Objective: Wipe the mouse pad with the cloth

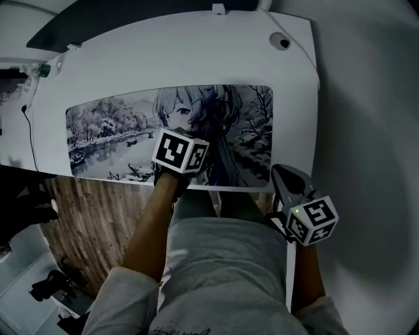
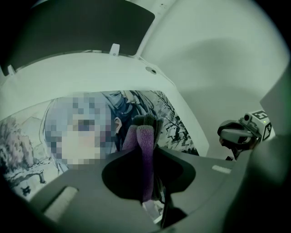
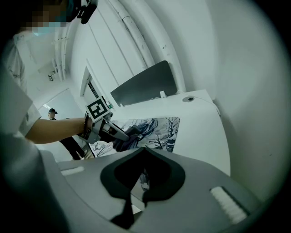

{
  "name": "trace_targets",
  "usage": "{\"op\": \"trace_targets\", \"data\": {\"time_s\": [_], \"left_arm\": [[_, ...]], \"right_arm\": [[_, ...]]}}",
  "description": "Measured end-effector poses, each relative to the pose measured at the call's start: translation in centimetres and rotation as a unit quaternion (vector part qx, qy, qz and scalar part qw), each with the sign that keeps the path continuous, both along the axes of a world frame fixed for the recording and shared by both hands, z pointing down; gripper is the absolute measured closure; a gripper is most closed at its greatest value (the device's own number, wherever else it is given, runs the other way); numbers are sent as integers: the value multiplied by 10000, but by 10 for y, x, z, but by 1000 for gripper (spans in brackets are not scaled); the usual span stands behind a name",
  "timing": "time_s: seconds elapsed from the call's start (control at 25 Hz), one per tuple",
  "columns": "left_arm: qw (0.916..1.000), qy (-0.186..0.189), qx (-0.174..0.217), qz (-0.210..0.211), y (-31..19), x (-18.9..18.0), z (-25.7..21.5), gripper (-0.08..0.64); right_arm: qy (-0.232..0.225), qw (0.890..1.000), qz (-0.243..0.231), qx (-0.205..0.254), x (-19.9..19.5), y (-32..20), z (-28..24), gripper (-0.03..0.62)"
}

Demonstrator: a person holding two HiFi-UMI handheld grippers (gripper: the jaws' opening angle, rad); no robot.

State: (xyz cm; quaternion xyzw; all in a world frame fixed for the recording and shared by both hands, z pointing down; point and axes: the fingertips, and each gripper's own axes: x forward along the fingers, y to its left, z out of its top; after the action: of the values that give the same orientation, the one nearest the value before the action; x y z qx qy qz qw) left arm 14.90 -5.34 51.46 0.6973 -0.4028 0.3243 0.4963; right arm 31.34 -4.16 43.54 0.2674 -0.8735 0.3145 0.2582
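Note:
The mouse pad (image 1: 118,131) with printed winter art lies along the white desk (image 1: 294,105). My left gripper (image 2: 144,133) is shut on a purple cloth (image 2: 145,139), and in the right gripper view the cloth (image 3: 129,136) rests on the pad (image 3: 161,132) near its front middle. In the head view only the left gripper's marker cube (image 1: 180,152) shows over the pad; the cloth is hidden beneath it. My right gripper (image 1: 281,173) hangs off the desk's front right corner, jaws together and holding nothing.
A dark panel (image 1: 98,19) stands behind the desk. A round grommet (image 1: 283,43) sits at the back right corner, and a thin cable (image 1: 29,131) hangs at the left edge. Wood floor (image 1: 91,216) and black gear (image 1: 26,203) lie to the left. A person (image 3: 53,112) stands far off.

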Motion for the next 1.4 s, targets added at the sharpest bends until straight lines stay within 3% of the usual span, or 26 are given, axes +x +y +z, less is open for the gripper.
{"op": "trace_targets", "data": {"time_s": [0.96, 1.16, 1.4], "left_arm": [[9933, 352, 38, 1102, -32, 132, 0, 463], [9917, 430, 53, 1214, -33, 141, 0, 463], [9918, 626, 369, 1056, -35, 134, -16, 462]], "right_arm": [[-108, 9973, 720, -94, 68, -2, 10, 586], [-92, 9960, 888, -76, 77, -5, 9, 586], [-64, 9965, 836, -9, 69, -5, -1, 586]]}}
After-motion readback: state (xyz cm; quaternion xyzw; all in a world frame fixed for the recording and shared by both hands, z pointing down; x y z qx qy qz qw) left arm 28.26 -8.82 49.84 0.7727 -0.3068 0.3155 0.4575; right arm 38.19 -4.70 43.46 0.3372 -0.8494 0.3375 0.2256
